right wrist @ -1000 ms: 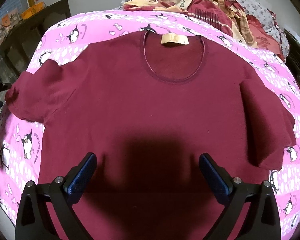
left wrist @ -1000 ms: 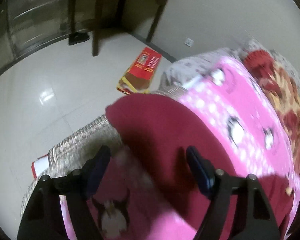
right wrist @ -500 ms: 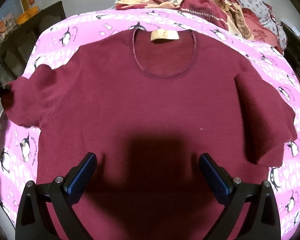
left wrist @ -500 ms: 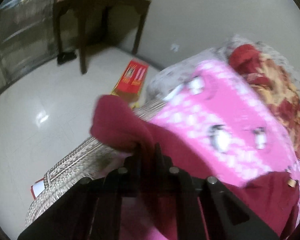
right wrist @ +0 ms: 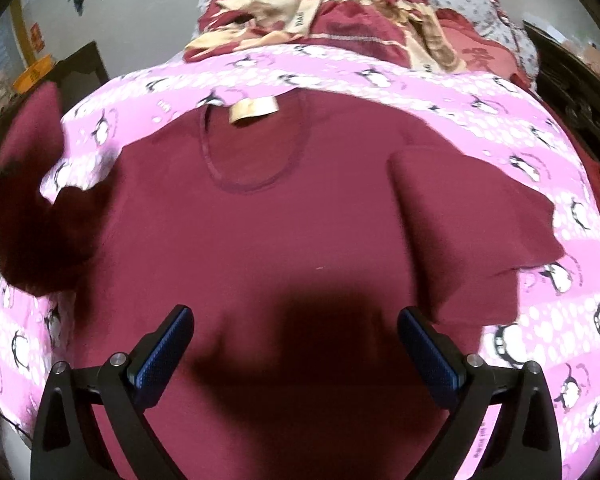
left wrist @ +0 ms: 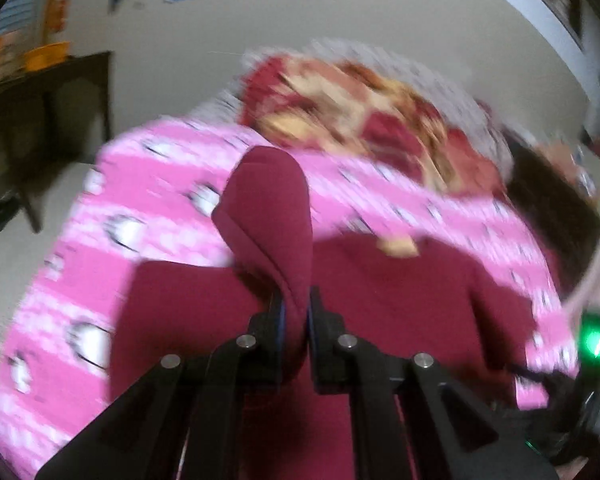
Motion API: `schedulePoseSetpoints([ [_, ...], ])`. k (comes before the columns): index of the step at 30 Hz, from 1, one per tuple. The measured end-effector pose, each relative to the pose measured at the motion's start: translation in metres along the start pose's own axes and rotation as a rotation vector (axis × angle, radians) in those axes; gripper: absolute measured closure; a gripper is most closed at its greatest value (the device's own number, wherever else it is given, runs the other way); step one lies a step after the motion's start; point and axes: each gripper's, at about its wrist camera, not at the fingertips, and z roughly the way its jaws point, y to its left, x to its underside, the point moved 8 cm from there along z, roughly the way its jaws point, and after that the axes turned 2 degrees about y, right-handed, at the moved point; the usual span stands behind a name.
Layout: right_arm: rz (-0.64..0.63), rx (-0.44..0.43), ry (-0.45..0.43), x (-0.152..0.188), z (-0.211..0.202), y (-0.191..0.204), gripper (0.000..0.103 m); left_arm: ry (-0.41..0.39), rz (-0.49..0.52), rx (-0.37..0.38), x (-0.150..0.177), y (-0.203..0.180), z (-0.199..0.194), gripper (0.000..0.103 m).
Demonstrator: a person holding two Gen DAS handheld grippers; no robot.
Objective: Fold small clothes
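Note:
A maroon T-shirt (right wrist: 292,248) lies flat, neck tag up, on a pink penguin-print sheet (right wrist: 540,320). Its right sleeve (right wrist: 460,220) is folded inward onto the body. My left gripper (left wrist: 295,304) is shut on the left sleeve (left wrist: 272,208) and holds it lifted above the shirt body (left wrist: 380,300); in the right wrist view that lifted sleeve (right wrist: 32,148) shows at the far left. My right gripper (right wrist: 294,344) is open and empty, hovering over the shirt's lower middle.
A heap of red and cream clothes (right wrist: 340,20) lies beyond the collar. A dark wooden table (left wrist: 40,120) stands left of the bed. Dark furniture (right wrist: 572,100) borders the right side. The right gripper's device (left wrist: 592,344) shows a green light.
My left gripper closed on the left sleeve, lifted it off the bed edge and swung it inward over the shirt. My right gripper stayed open and drew slightly closer.

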Motion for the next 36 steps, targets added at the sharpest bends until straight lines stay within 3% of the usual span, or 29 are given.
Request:
schedulePoseSetpoints([
  [6, 0.082, 0.008, -0.010, -0.006, -0.008, -0.040, 0.000, 0.166, 0.088, 0.043, 0.069, -0.049, 0.051, 0.091],
  [8, 0.108, -0.006, -0.010, -0.008, -0.009, -0.048, 0.000, 0.217, 0.090, 0.074, 0.084, -0.053, 0.055, 0.075],
  [10, 0.112, -0.028, -0.010, -0.010, -0.009, -0.049, 0.000, 0.219, 0.099, 0.094, 0.090, -0.053, 0.046, 0.045],
  [13, 0.097, -0.084, 0.001, -0.011, -0.006, -0.040, 0.000, 0.148, 0.154, 0.077, 0.088, -0.041, 0.014, 0.028],
  [15, 0.079, -0.127, 0.007, -0.011, -0.003, -0.029, 0.000, 0.097, 0.199, 0.024, 0.084, -0.023, -0.011, 0.022],
  [20, -0.005, -0.141, 0.028, -0.010, 0.013, -0.003, 0.000, 0.070, 0.252, -0.149, 0.084, 0.036, -0.037, 0.022],
  [24, -0.040, -0.100, 0.038, -0.014, 0.031, 0.004, 0.003, 0.111, 0.214, -0.231, 0.093, 0.080, -0.036, 0.022],
  [26, -0.077, -0.110, 0.054, -0.016, 0.031, 0.012, 0.022, 0.123, 0.177, -0.241, 0.095, 0.091, -0.034, 0.022],
  [29, -0.157, -0.079, -0.017, -0.025, 0.007, 0.023, 0.021, 0.119, 0.148, -0.234, 0.095, 0.092, -0.033, 0.022],
  [31, -0.177, -0.063, -0.064, -0.030, -0.004, 0.026, 0.014, 0.113, 0.152, -0.239, 0.094, 0.091, -0.033, 0.022],
  [36, -0.107, -0.190, 0.037, -0.030, 0.036, 0.028, 0.012, 0.135, 0.118, -0.210, 0.095, 0.083, -0.026, 0.022],
])
